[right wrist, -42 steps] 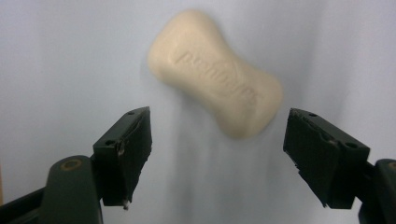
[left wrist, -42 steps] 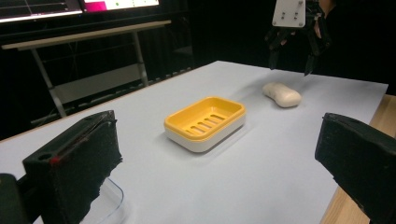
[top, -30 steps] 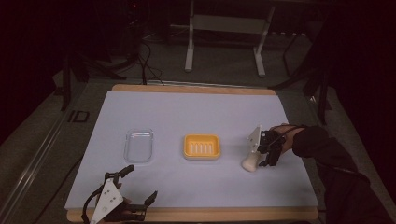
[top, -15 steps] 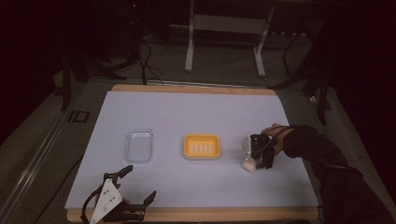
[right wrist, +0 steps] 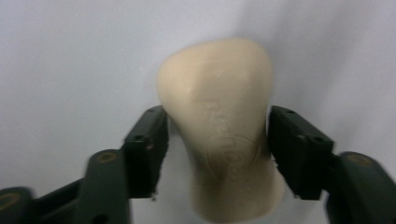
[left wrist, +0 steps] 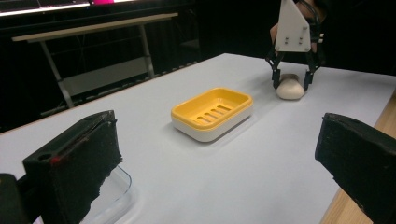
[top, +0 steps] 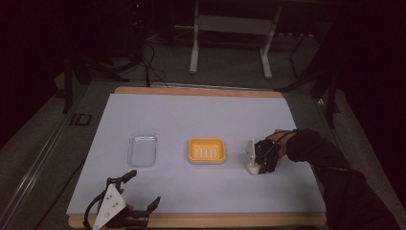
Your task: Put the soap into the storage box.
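Right gripper [top: 254,165] stands over the bar of soap [top: 252,167] at the right side of the desk [top: 201,115], pointing down. In the right gripper view the cream bar [right wrist: 223,130] sits between both fingers [right wrist: 147,149]; the fingers have just been closing in, and both pads now look to be touching the bar's sides, i.e. clamped on it. Faint embossed lettering shows on the bar's top face; can't read it. In the left gripper view the soap [left wrist: 290,87] looks to be resting on the white desk surface, w/ the right gripper's [left wrist: 293,77] two fingers down either side and its grey plate above.

Soap position: just right of the yellow soap dish [top: 207,150], apart from it, not touching. The dish is at desk centre, slotted floor, white base under a yellow tray, per the left gripper view [left wrist: 212,113].

A clear plastic tray [top: 142,149] lies left of the dish, well apart from it; its rim shows at the lower left of the left gripper view [left wrist: 116,191].

Left gripper [top: 142,195] is at the near left edge of the desk, low, aimed across the surface. Its fingers [left wrist: 74,168] are wide apart, nothing between them.

A person's dark sleeve [top: 325,158] enters from the right.
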A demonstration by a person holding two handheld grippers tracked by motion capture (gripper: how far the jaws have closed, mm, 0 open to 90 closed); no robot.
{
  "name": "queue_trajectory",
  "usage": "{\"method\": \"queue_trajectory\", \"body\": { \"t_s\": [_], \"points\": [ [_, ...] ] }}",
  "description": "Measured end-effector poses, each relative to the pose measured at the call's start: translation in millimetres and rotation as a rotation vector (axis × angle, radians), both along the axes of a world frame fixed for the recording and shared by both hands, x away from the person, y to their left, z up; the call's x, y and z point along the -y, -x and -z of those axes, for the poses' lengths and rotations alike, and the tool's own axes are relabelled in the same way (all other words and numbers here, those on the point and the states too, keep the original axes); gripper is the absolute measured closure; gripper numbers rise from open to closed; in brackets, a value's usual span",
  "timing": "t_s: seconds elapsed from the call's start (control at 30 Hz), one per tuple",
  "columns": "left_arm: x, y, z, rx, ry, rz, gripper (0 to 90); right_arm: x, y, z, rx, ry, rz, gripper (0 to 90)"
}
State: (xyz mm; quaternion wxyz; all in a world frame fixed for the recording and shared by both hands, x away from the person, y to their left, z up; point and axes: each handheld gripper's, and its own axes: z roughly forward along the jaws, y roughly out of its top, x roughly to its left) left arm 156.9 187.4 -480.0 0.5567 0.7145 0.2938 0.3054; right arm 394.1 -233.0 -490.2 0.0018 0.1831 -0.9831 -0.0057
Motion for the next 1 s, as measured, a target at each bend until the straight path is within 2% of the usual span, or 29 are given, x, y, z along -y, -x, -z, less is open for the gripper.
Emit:
{"method": "queue_trajectory", "body": {
  "t_s": [0.1,0.2,0.3,0.43,0.53,0.63,0.83,1.0],
  "points": [
    [0.4,-0.2,0.2,-0.002,0.001,0.002,0.1,4.5,-4.3,0.4,-0.044,-0.028,0.038,48.0],
    [0.7,-0.3,0.3,-0.001,-0.001,0.002,0.1,8.5,-8.6,0.3,-0.090,-0.041,0.075,48.9],
    [0.7,-0.5,0.2,0.000,0.000,0.003,0.1,11.2,-10.1,-0.1,-0.095,-0.058,0.095,49.1],
    [0.2,-0.6,0.1,0.000,-0.001,0.004,0.1,17.0,-13.1,-1.3,-0.125,-0.101,0.127,49.1],
    [0.2,-0.6,0.1,0.001,0.000,0.004,0.1,19.1,-14.0,-3.5,-0.143,-0.103,0.170,49.2],
    [0.2,-0.3,-0.1,0.001,0.000,0.005,0.1,19.5,-14.6,-6.3,-0.145,-0.110,0.180,49.2],
    [0.2,0.0,-0.2,0.002,0.004,0.008,0.1,20.4,-16.1,-11.7,-0.153,-0.155,0.203,49.3],
    [0.1,0.2,-0.3,0.002,0.008,0.008,0.1,20.1,-16.2,-16.0,-0.156,-0.160,0.210,49.2]
  ]
}}
